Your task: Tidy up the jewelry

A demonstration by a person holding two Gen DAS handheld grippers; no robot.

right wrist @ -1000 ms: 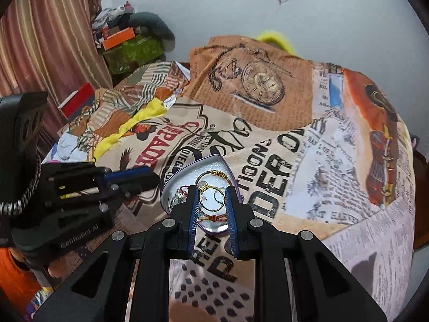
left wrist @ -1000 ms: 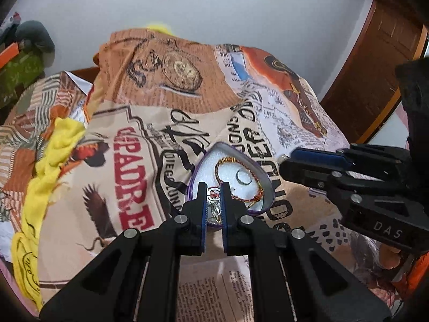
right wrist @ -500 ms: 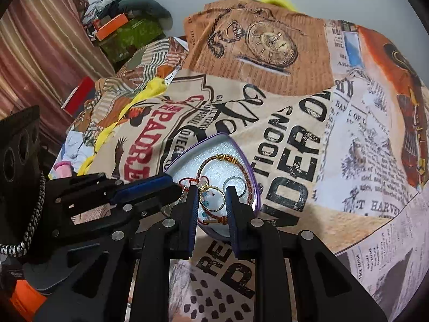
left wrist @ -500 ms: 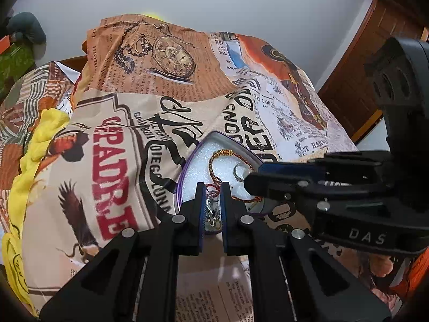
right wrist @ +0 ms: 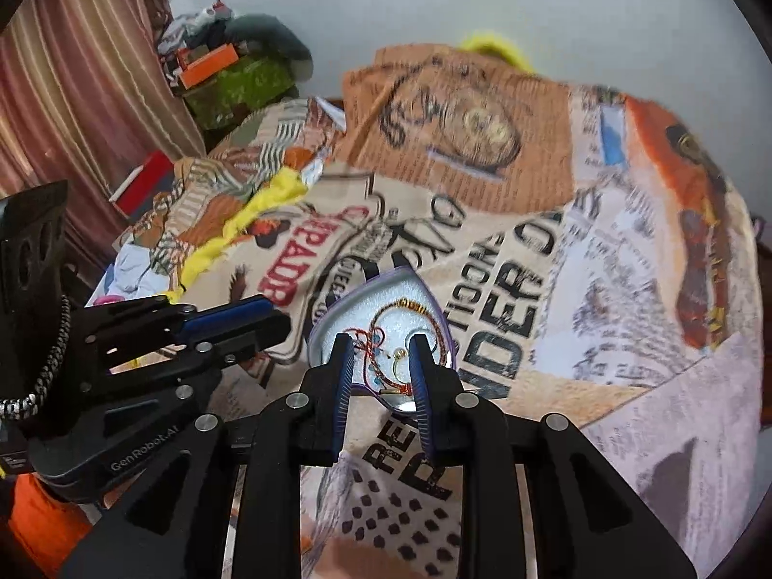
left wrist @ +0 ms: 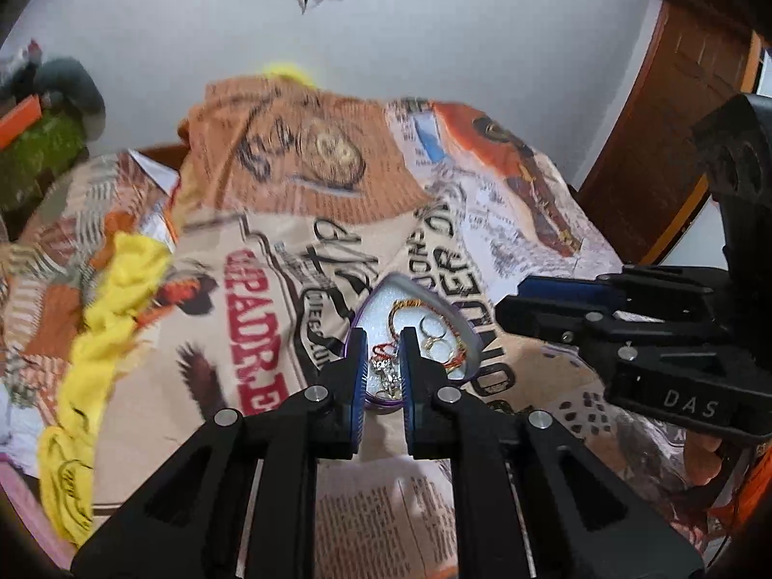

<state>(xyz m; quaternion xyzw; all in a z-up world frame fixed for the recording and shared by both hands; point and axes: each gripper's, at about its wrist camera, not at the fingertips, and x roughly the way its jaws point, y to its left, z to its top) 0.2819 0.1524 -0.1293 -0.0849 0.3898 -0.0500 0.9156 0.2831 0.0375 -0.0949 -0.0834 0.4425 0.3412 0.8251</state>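
Several small pieces lay in the purple-rimmed, heart-shaped tray w/ white lining, which sat on the printed newspaper-pattern bedspread. Everything below is placed relative to that tray.

Inside it you had a red-and-gold beaded cord bracelet looped round the far half, plain gold rings near the middle, and a silvery charm/pendant cluster at the near end, touching the red thread. Exact count of rings: can't tell, too small and blurred.

Your left gripper hovered over the tray's near end, jaws slightly parted w/ the pendant cluster seen btwn them; whether the pads actually touched it, I couldn't tell. It looked released, not clenched. Your right gripper hung over the tray's near edge too, jaws apart, ring and cord showing in the gap, nothing gripped.

Handling, as a judgement: all of it was prob. very light, so weight was no issue; slip and tangling were. Rings are stiff, smooth, lie flat, so hard to pinch from above; better to catch one on its edge. The cord is limp; take it at the knot or a beaded stretch, lift slowly, since it overlapped the pendant and could drag that along. The tray itself seemed light enough to skid on soft bedding if nudged.
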